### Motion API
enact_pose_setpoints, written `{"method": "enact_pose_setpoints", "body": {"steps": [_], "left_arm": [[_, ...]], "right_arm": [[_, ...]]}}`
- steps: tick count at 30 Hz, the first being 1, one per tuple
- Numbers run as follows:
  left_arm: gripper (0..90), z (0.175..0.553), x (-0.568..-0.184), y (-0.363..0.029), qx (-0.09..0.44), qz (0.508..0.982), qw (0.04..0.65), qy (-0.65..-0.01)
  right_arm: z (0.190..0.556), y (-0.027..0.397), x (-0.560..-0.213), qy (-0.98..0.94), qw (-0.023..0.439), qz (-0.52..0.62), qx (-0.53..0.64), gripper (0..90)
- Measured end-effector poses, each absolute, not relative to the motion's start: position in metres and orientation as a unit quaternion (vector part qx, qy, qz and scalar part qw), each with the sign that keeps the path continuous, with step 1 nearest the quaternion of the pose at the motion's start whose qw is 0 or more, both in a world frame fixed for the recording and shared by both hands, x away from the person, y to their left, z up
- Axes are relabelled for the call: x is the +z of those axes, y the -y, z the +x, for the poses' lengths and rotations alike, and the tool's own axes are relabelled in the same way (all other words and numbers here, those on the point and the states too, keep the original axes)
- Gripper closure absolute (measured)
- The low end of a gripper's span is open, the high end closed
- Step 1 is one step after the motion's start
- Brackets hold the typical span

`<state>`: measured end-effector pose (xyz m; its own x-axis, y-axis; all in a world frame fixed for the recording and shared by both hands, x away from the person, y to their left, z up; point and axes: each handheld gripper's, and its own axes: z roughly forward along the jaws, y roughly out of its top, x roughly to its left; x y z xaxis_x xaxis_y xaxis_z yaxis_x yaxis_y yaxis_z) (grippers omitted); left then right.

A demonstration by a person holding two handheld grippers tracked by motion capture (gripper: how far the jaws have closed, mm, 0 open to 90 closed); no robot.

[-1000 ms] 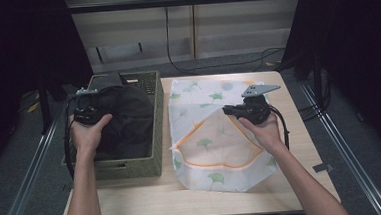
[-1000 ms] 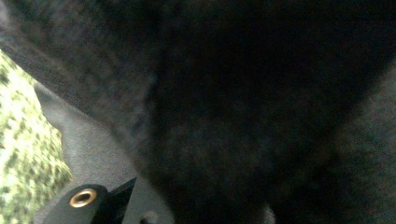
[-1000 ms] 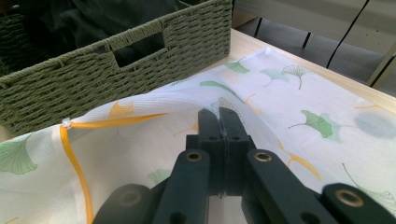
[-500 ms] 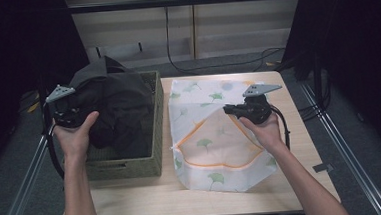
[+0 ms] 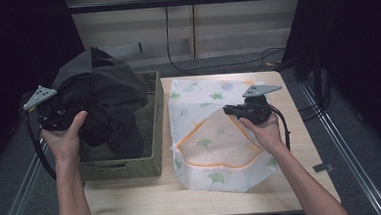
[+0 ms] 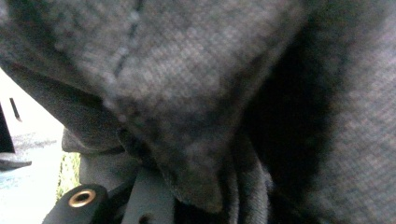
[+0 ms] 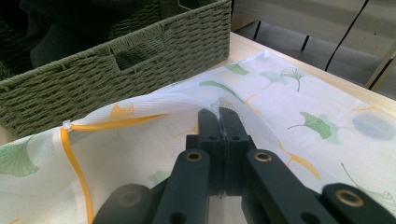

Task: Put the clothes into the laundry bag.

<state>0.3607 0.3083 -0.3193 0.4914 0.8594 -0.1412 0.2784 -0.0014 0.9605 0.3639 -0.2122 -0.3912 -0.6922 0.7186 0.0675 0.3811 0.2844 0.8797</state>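
Note:
A dark grey garment [image 5: 105, 92] hangs bunched above the green woven basket [image 5: 122, 167], its lower folds still inside. My left gripper [image 5: 54, 118], at the basket's left side, is shut on that garment, and cloth [image 6: 210, 93] drapes over its jaws in the left gripper view. A white mesh bag with ginkgo leaves and an orange-trimmed mouth [image 5: 216, 151] lies on the table to the right of the basket. My right gripper [image 5: 228, 110] is shut on the bag's upper layer and holds it raised, so the mouth gapes. The jaws [image 7: 219, 114] pinch the white fabric [image 7: 289, 116].
The basket [image 7: 93, 70] stands close against the bag's left edge. The wooden table [image 5: 293, 181] has bare strips at the front and right. Metal rails run along both sides of the table, and cables lie on the floor behind it.
My left gripper has risen and swung to the left, lifting the dark garment up out of the basket. The right gripper and the bag have stayed in place.

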Motion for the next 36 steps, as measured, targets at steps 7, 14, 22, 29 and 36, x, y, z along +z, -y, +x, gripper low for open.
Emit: {"method": "enact_pose_setpoints", "body": {"steps": [7, 14, 22, 29, 36], "left_arm": [[68.6, 0.352, -0.311, -0.313, 0.267, 0.637, 0.588, -0.422], [68.6, 0.342, -0.299, -0.314, 0.279, 0.618, 0.609, -0.411], [68.6, 0.327, -0.284, -0.309, 0.293, 0.593, 0.643, -0.386], [68.6, 0.32, -0.267, -0.298, 0.3, 0.586, 0.661, -0.36], [68.5, 0.32, -0.253, -0.292, 0.303, 0.589, 0.664, -0.347]], "right_arm": [[0.364, 0.214, -0.39, -0.781, 0.176, 0.352, 0.486, 90.0], [0.364, 0.213, -0.391, -0.782, 0.175, 0.35, 0.485, 90.0], [0.364, 0.215, -0.39, -0.781, 0.178, 0.351, 0.486, 90.0], [0.365, 0.215, -0.392, -0.783, 0.175, 0.352, 0.482, 90.0], [0.366, 0.213, -0.394, -0.785, 0.174, 0.352, 0.479, 90.0]]}}
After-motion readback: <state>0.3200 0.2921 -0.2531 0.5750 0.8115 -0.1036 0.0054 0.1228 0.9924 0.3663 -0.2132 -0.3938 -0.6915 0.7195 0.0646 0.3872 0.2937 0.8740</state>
